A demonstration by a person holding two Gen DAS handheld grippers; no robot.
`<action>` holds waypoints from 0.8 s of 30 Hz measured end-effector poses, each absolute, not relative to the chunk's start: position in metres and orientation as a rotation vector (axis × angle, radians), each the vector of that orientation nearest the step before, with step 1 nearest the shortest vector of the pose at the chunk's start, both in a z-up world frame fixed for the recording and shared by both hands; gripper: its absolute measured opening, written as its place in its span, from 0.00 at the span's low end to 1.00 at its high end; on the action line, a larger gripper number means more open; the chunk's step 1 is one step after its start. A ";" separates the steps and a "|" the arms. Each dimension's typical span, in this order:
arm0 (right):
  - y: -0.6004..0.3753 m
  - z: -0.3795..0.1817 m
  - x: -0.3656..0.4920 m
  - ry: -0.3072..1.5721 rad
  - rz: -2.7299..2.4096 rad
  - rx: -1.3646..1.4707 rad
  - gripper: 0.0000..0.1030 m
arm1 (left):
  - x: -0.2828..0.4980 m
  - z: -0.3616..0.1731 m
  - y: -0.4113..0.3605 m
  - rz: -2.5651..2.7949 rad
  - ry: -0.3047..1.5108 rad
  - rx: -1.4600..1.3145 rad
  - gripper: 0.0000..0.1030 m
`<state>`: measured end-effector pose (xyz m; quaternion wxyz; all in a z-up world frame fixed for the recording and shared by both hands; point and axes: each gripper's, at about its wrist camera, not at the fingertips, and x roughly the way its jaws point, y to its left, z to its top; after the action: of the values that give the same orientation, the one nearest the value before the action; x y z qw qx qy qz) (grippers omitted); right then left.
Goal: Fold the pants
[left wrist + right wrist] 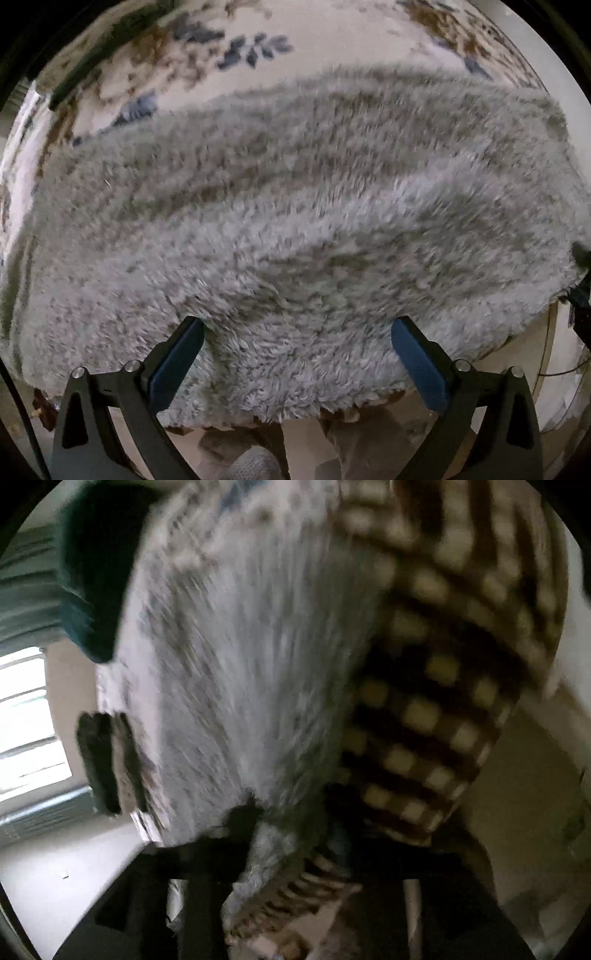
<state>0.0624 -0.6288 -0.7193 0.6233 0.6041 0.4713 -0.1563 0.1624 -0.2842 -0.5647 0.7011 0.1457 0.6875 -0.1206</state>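
The pants are grey and fluffy and lie spread over a patterned bed cover, filling most of the left wrist view. My left gripper is open, its two blue-padded fingers wide apart and resting at the pants' near edge. In the blurred right wrist view, my right gripper is shut on the pants: grey fleece and its brown-and-cream checked lining hang bunched between the jaws and are lifted in the air.
The cream bed cover with blue and brown leaf print extends beyond the pants. A bright window and a dark green fabric show at the left of the right wrist view. Pale floor lies below.
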 end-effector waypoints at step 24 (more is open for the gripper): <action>-0.673 -0.776 0.097 0.678 -0.291 1.543 0.19 | 0.263 -0.571 -0.323 -0.225 1.462 0.336 1.00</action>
<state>0.0975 -0.6727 -0.7764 0.6560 0.6810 0.2992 -0.1282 0.2630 -0.3235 -0.5712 0.7261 0.1522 0.6628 -0.1021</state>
